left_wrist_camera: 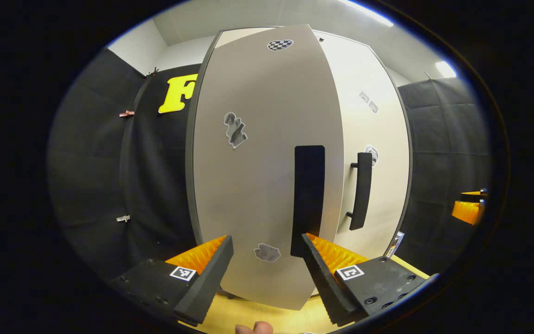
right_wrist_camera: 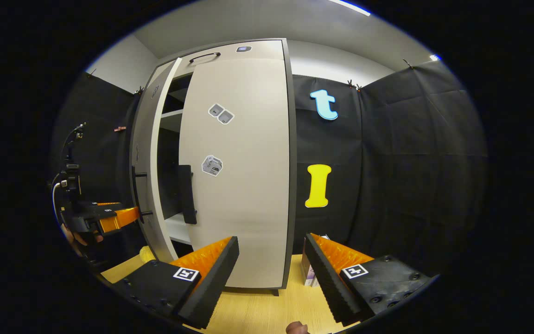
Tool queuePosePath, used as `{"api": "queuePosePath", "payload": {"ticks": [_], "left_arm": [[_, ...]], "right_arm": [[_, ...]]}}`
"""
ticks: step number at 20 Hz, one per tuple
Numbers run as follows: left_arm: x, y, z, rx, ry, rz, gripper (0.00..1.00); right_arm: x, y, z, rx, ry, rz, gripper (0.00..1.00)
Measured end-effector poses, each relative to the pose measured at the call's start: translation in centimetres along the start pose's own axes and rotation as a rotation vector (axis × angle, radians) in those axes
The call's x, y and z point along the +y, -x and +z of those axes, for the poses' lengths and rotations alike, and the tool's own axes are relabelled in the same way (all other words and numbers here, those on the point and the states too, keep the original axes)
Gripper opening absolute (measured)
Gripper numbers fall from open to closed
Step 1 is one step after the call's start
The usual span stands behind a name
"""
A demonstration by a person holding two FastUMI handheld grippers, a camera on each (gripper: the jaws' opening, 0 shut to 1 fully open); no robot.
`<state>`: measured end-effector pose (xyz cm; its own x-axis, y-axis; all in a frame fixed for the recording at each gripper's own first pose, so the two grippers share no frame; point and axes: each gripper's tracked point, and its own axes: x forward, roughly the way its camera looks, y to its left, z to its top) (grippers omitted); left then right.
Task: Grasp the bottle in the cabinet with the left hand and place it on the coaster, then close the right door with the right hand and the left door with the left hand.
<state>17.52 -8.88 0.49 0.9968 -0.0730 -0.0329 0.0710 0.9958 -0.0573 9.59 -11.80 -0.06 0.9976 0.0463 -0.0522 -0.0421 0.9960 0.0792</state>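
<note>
Facing the left door (left_wrist_camera: 257, 153) up close, I hold my left gripper (left_wrist_camera: 267, 266) with its fingers spread wide and nothing between them. The door's dark handle (left_wrist_camera: 308, 199) stands upright just above my right-hand finger (left_wrist_camera: 322, 273), though I cannot tell if they touch. Beyond the door's edge is the right door (left_wrist_camera: 378, 139) with its own handle (left_wrist_camera: 361, 190). In the right gripper view, my right gripper (right_wrist_camera: 271, 269) is likewise open and empty, hovering over the wooden table (right_wrist_camera: 257, 311) in front of the cabinet (right_wrist_camera: 234, 176). There the right door looks shut, while the left door stands ajar, showing shelves inside. The left gripper shows at that door's outer side. A yellow object (right_wrist_camera: 146, 254), partly hidden, sits on the table by the left door's foot; I cannot tell if it is the bottle.
</note>
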Motion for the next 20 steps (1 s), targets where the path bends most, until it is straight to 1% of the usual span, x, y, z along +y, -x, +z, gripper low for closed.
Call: {"api": "queuePosePath", "payload": {"ticks": [1, 2, 3, 4, 7, 8, 12, 15, 20], "left_arm": [[-0.3, -0.5, 0.0, -0.004, 0.006, 0.000, 0.93], [-0.4, -0.8, 0.1, -0.007, 0.008, 0.001, 0.94], [-0.6, -1.1, -0.1, -0.006, 0.004, 0.001, 0.92], [-0.7, -1.3, 0.0, -0.007, -0.001, 0.001, 0.94], [-0.8, -1.4, -0.1, -0.010, -0.010, 0.010, 0.92], [-0.8, -1.3, -0.1, -0.003, -0.012, 0.013, 0.94], [-0.4, -0.1, -0.5, -0.001, 0.002, 0.018, 0.92], [0.6, 1.5, -0.4, -0.002, -0.004, 0.031, 0.94], [2.3, 4.5, 0.8, -0.024, -0.019, 0.053, 0.94]], "right_arm": [[0.0, 0.0, 0.0, 0.002, 0.000, 0.004, 0.96], [0.1, -0.1, -0.1, 0.002, 0.000, 0.008, 0.96], [0.2, -0.1, -0.1, 0.003, 0.001, 0.011, 0.96], [0.2, -0.2, -0.1, 0.002, 0.001, 0.016, 0.96], [0.5, -0.2, -0.2, 0.003, 0.002, 0.024, 0.96], [0.5, -0.3, -0.2, 0.003, 0.001, 0.026, 0.96], [1.0, -0.2, -0.1, 0.000, -0.007, 0.034, 0.96], [1.7, 0.1, 0.2, -0.005, -0.007, 0.043, 0.96], [3.6, 0.2, 1.0, -0.021, -0.013, 0.070, 0.96]]}}
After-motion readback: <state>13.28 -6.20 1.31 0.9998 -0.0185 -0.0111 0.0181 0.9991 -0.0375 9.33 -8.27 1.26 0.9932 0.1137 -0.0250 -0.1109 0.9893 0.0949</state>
